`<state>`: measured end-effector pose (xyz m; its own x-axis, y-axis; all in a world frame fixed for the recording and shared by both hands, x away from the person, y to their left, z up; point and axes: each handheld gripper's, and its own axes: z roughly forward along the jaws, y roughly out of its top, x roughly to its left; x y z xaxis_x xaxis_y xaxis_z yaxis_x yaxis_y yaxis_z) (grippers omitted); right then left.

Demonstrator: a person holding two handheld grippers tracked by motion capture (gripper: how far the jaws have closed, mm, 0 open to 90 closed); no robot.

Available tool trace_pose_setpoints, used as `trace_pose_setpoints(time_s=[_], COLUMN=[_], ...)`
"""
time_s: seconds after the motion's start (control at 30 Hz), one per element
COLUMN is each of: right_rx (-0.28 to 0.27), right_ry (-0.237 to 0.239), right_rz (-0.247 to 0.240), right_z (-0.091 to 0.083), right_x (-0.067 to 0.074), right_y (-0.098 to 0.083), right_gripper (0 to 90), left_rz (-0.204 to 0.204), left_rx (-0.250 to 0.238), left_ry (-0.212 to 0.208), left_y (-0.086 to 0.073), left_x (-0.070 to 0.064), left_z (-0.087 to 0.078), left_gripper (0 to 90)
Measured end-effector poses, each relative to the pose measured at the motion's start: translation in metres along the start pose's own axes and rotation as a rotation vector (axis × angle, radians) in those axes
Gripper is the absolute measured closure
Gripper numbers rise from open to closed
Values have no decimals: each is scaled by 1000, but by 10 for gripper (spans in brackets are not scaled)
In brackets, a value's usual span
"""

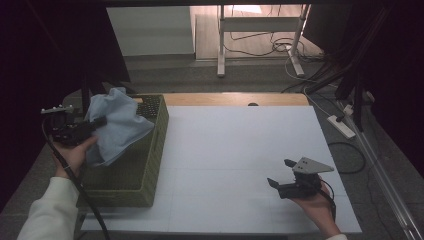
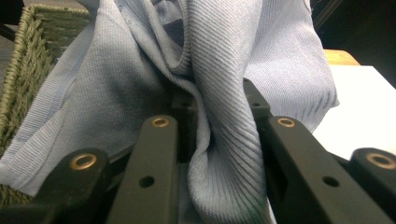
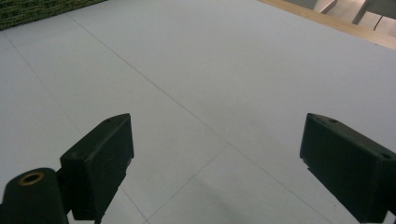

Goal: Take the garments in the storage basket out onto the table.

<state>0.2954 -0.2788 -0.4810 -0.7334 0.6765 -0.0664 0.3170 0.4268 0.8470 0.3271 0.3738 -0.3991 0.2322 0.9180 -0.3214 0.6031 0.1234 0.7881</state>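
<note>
Left tool pinching the blue cloth, bunched above the basket.

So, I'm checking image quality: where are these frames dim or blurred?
High view: dim, black at both side edges, cloth and basket readable. Left gripper view: cloth weave sharp, near links soft. Right gripper view: evenly lit table, no glare.

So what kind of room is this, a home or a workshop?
Probably a lab or test room rather than a home: a bare white table set up as a work surface, loose cables across the floor beyond it, and a person using a handheld left gripper on a blue cloth.
</note>
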Motion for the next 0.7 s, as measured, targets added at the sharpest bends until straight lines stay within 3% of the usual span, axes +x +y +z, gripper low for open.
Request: trace_pose_setpoints(time_s=[0.7], right_rx=[1], right_ry=[0], right_rz=[-3], right_z=[1], right_x=[0], right_y=[0], right_gripper=[102], left_rz=[19], left_rx=[-59], left_ry=[-36], left_y=[4], left_x=[-11], left_z=[-13], left_gripper=[737])
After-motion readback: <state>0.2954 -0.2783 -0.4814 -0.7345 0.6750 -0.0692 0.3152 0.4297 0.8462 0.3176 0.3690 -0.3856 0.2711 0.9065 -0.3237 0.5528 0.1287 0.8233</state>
